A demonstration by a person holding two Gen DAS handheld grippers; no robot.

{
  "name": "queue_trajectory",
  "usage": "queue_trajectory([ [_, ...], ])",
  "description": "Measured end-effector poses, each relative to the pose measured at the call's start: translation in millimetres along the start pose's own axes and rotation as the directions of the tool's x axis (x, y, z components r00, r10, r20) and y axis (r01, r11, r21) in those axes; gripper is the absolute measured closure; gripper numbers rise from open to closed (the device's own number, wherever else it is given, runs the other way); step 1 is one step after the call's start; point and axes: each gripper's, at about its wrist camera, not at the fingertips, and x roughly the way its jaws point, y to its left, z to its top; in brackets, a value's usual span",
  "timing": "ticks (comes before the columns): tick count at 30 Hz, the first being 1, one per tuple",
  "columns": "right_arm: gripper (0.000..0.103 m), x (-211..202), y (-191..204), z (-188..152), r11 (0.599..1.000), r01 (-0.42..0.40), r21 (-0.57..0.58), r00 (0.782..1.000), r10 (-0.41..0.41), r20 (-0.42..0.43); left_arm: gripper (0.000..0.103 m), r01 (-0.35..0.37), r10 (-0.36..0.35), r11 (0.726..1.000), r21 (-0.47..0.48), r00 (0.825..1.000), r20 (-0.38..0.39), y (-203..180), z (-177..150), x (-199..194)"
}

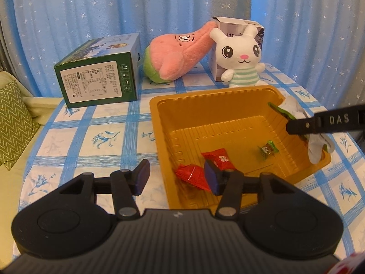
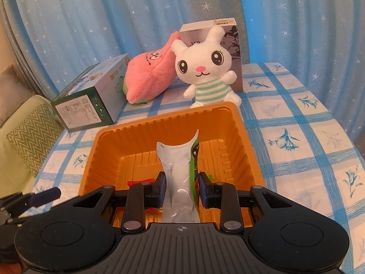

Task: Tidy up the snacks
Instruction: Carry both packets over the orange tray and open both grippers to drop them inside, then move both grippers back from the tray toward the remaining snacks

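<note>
Right gripper: the blue-padded fingers stand to either side of a snack packet, and the packet lies between them; whether the pads press it cannot be told for certain, as a narrow gap shows on each side, though in the left wrist view the packet hangs from this gripper above the tray's right rim. The packet is a flat pouch, white and glossy on the face shown, with a green printed edge along its right side and a line of small dark date print near its curled upper end. It sits over the near wall of the orange tray, its upper end reaching out above the tray floor. Left gripper: fingers spread wide, holding nothing, its right finger over the tray's near-left corner and its left finger over the tabletop, which carries a blue-checked cloth. On the tray floor lie two red-wrapped candies, close together near that corner, and one small green-wrapped candy apart to the right. Beyond the tray: a green carton on its side at the left, a pink plush leaning, a white rabbit plush just beyond the tray's far rim, and a pale box behind it. A blue starred curtain closes the background.
</note>
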Motion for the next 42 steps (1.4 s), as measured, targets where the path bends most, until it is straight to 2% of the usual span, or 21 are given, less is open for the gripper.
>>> queue_trajectory([
  [2,0.073,1,1,2,1.000,-0.013,0.018,1.000,0.013,0.008,0.052,-0.001,0.001,1.000,-0.005,1.000,0.003,1,-2,-3],
  [5,0.072,4,-3,5,0.993,-0.087,0.076,0.996,0.085,0.029,0.049,-0.002,0.002,1.000,-0.008,1.000,0.004,3,-4,-7],
  [7,0.061,4,-4,5,0.991,-0.098,0.096,0.995,0.095,0.031,0.046,-0.005,0.005,1.000,-0.007,1.000,0.004,3,-7,-10],
  [8,0.049,1,-5,4,0.990,-0.100,0.096,0.994,0.097,0.041,0.044,-0.006,0.006,1.000,-0.007,1.000,0.004,3,-9,-13],
  [9,0.046,-2,-5,3,0.990,-0.103,0.094,0.994,0.099,0.052,0.042,-0.007,0.007,1.000,-0.008,1.000,0.004,3,-12,-16],
  [15,0.045,-34,-10,-19,0.993,-0.079,0.082,0.996,0.074,0.058,0.036,-0.003,0.004,1.000,-0.031,1.000,0.003,2,-29,-41],
  [29,0.046,-153,-10,-125,0.997,0.016,0.078,0.998,-0.020,0.052,0.032,-0.006,0.007,0.997,-0.081,1.000,0.007,-14,-88,-143],
  [38,0.045,-220,6,-166,0.995,0.022,0.096,0.995,-0.031,0.098,0.028,0.011,-0.012,0.993,-0.122,1.000,-0.005,-23,-127,-196],
  [42,0.045,-244,16,-181,0.997,0.026,0.069,0.990,-0.035,0.134,0.026,0.006,-0.006,0.992,-0.122,1.000,0.002,-23,-139,-215],
])
